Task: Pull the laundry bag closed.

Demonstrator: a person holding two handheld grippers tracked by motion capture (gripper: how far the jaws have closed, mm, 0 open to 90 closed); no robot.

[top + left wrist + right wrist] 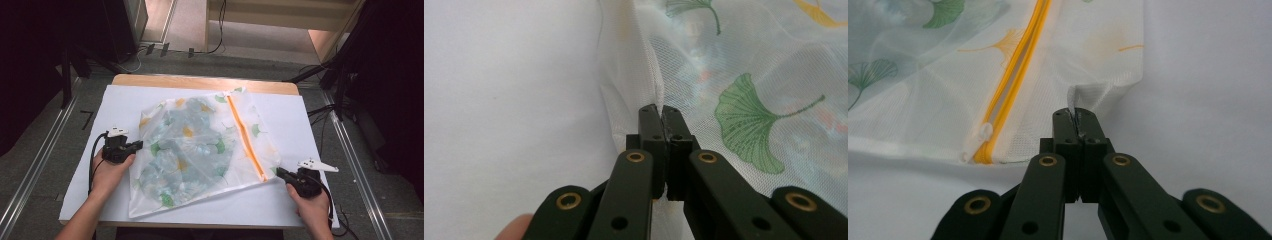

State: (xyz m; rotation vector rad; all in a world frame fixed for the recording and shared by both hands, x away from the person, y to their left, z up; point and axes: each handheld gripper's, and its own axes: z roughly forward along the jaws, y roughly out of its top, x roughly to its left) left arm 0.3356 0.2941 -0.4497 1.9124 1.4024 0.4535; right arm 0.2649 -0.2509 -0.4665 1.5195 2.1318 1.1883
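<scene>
Both grippers have their jaws clamped tight on the mesh laundry bag (200, 150): left gripper (659, 111) on a side seam, right gripper (1076, 116) on the corner near the orange zipper (1013, 75). That bag lies flat across the white table cover (300, 200). It looks light, floppy and snag-prone, so the hemmed edges seem the safest hold.

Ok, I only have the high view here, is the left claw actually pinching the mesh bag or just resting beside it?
Observer: The left claw is pinching it; its jaws are shut on a fold at the mesh bag's edge.
Operator: And the right one?
Observer: The right claw is shut on a bit of white fabric at the bag's corner.
Operator: Is the zipper closed?
Observer: The white slider sits at the near end of the orange zipper; I cannot tell if that means shut.
</scene>
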